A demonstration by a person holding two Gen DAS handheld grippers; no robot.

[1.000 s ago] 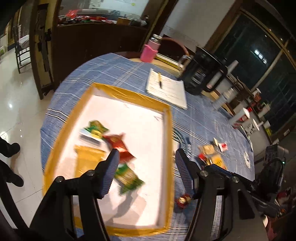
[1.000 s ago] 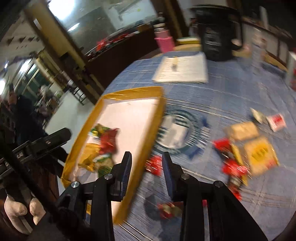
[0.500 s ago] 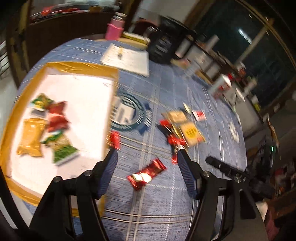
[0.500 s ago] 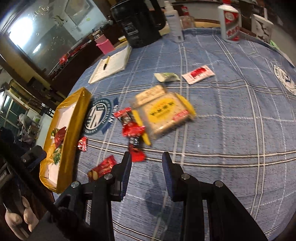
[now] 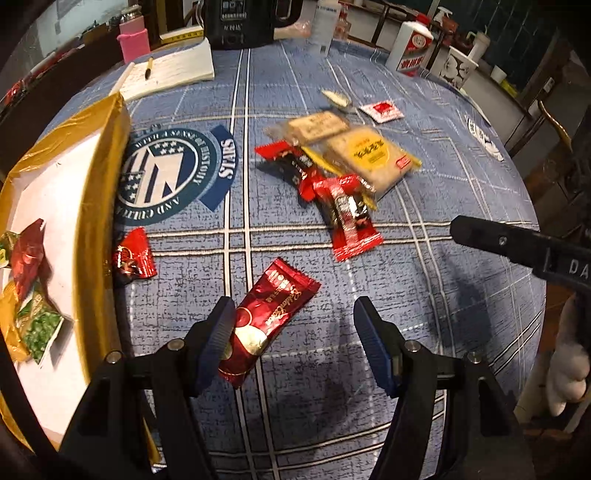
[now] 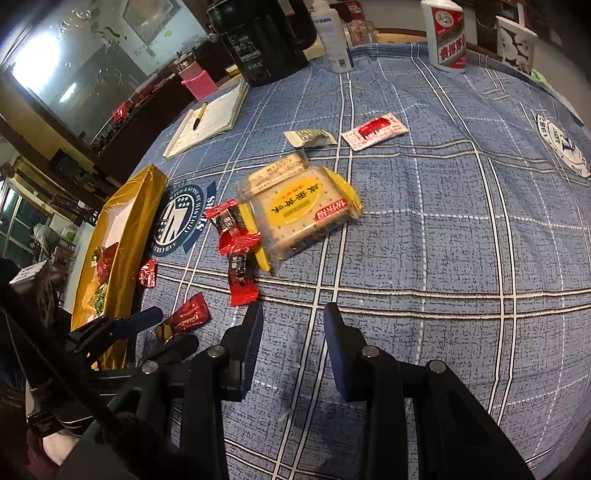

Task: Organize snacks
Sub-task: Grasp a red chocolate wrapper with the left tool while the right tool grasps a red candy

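Note:
A dark red snack bar (image 5: 273, 306) lies on the blue checked tablecloth. My left gripper (image 5: 293, 310) hovers just above it, jaws closing but not touching; the wrapper lies under the left finger (image 5: 218, 332). My right gripper (image 6: 293, 317) stands open over bare cloth, with nothing between its fingers. Just beyond it sits a pile of red-and-black packets (image 6: 236, 236) and a yellow cracker pack (image 6: 299, 206). The gold-rimmed tray (image 5: 99, 192) at the left holds red, green and gold packets (image 5: 29, 251). A small red candy (image 5: 135, 254) rests against its rim.
A white-and-red sachet (image 5: 382, 110) and a small green sachet (image 6: 310, 136) lie past the pile. At the back stand a notebook with a pen (image 5: 170, 70), a pink cup (image 5: 135, 40), a black kettle (image 6: 258, 40) and a white bottle (image 6: 447, 33). The table edge curves off at the right.
My left gripper swung from above the tray to the right and down, over the dark red bar. My right gripper moved right from the tray's edge to the cloth before the pile.

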